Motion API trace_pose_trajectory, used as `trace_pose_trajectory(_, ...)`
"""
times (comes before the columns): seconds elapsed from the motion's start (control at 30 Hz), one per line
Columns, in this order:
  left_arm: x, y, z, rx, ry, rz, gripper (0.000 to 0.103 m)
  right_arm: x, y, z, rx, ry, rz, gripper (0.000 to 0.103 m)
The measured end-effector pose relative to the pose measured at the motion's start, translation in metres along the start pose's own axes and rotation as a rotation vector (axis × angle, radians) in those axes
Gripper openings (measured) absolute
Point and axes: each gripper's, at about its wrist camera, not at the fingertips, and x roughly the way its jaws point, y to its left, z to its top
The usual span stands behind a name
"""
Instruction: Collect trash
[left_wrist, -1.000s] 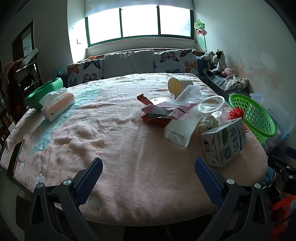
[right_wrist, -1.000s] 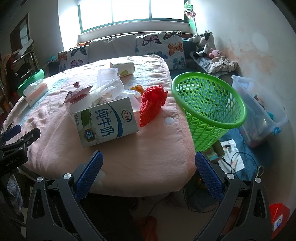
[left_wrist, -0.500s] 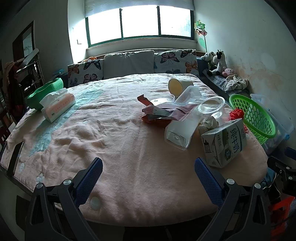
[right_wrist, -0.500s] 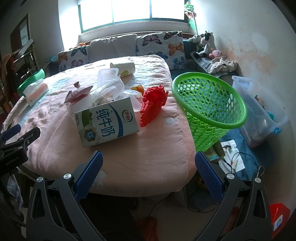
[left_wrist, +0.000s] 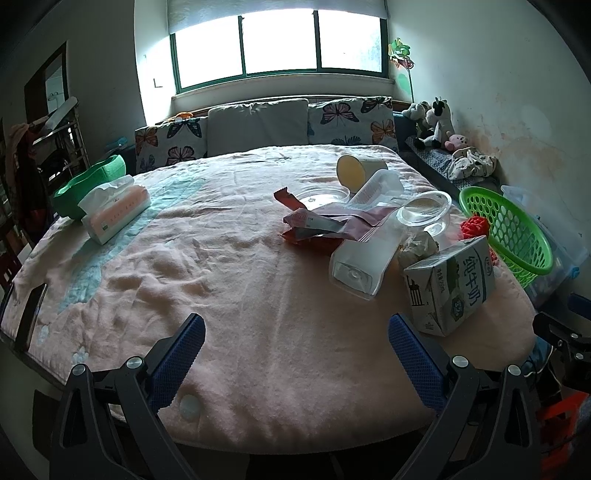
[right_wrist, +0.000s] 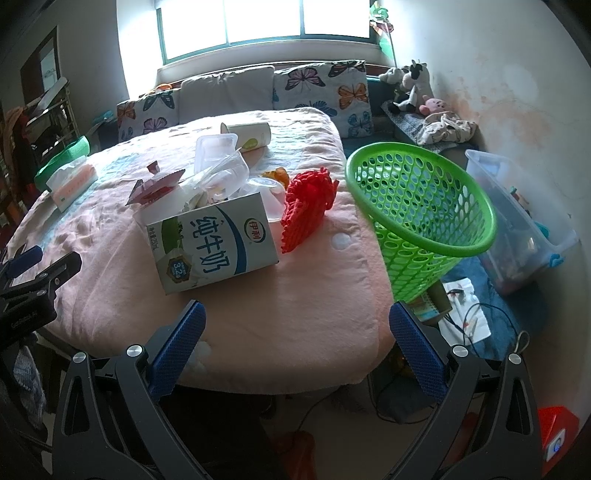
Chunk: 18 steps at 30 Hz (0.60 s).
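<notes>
You're holding both grippers wide apart with nothing between the fingers. Left gripper (left_wrist: 295, 354) is hovering over the near edge of the pink-blanketed table (left_wrist: 240, 302), pads spread over bare blanket. Right gripper (right_wrist: 295, 339) is sitting at the table's near right corner, also spread, with the milk carton (right_wrist: 214, 242) just ahead of its left finger.

Trash pile is sitting on the right half of the table:
- milk carton lying on its side, nearest to you, close to the edge
- clear plastic bottle (left_wrist: 364, 260) lying just left of the carton in the left view, cap end pointing at you
- red foam fruit net (right_wrist: 308, 208) touching the carton's far right corner, near the table's right edge
- red and purple snack wrappers (left_wrist: 325, 223) behind the bottle
- clear round lids and tubs (left_wrist: 424, 208) stacked in the middle of the pile
- paper cup (left_wrist: 356, 168) tipped on its side at the far end

Green mesh basket (right_wrist: 421, 210) is sitting off the table's right edge, tilted, mouth facing up and toward the table, just beside the fruit net. It's looking empty from the right view.

Tissue box (left_wrist: 114, 210) and green tub (left_wrist: 88, 182) are sitting on the far left, well apart from the trash.
</notes>
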Motion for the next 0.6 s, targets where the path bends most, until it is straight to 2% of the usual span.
trace_pose_trajectory(0.6, 0.010, 0.004, 0.003, -0.006, 0.008, 0.004, 0.096, 0.012, -0.004, 0.006, -0.001, -0.002, 0.014, 0.099)
